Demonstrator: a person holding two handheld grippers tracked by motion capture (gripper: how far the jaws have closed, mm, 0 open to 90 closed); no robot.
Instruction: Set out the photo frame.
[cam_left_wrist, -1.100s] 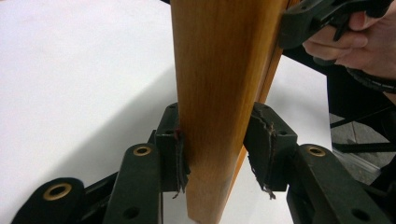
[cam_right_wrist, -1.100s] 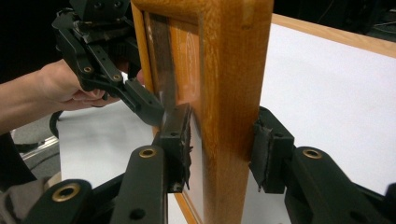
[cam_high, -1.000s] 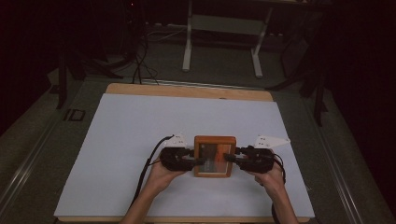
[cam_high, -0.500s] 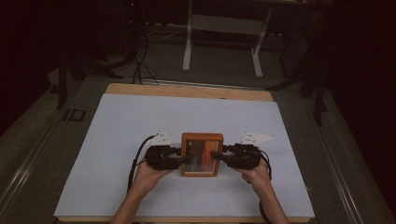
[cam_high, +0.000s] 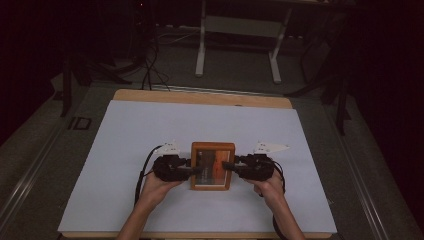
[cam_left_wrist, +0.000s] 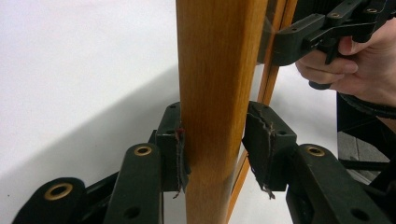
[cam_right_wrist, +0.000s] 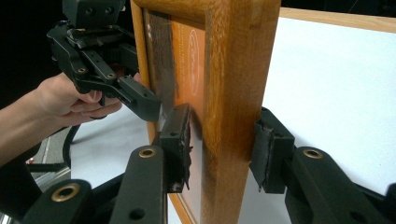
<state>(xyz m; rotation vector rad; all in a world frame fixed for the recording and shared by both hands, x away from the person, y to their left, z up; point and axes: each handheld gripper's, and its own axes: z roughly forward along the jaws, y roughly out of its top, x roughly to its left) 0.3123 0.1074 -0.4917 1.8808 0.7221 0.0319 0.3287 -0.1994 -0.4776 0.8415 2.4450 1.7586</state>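
Note:
A wooden picture frame (cam_high: 212, 150) with an orange picture under glass is held upright-tilted over the white table cover (cam_high: 150, 130), between both hands. My left gripper (cam_high: 195, 170) is shut on the frame's left rail (cam_left_wrist: 210, 70), one pad on each face. On the opposite rail (cam_right_wrist: 238, 56), my right gripper (cam_high: 228, 166) is also shut, one pad on the glass side and one on the back. The left gripper view shows the right gripper (cam_left_wrist: 299, 37) beyond the frame. The right gripper view shows the left gripper (cam_right_wrist: 140, 100) in a hand.
The white cover lies over a wooden table whose far edge (cam_high: 200, 97) shows bare. Behind the table stand a white metal stand (cam_high: 235, 45) and loose cables (cam_high: 150, 65) on a dark floor. A cable (cam_high: 142, 170) trails from the left gripper.
Both hands have carried the frame to the left across the table, keeping the same hold on its two sides. Most of the shift came early; little differs since half a second ago.

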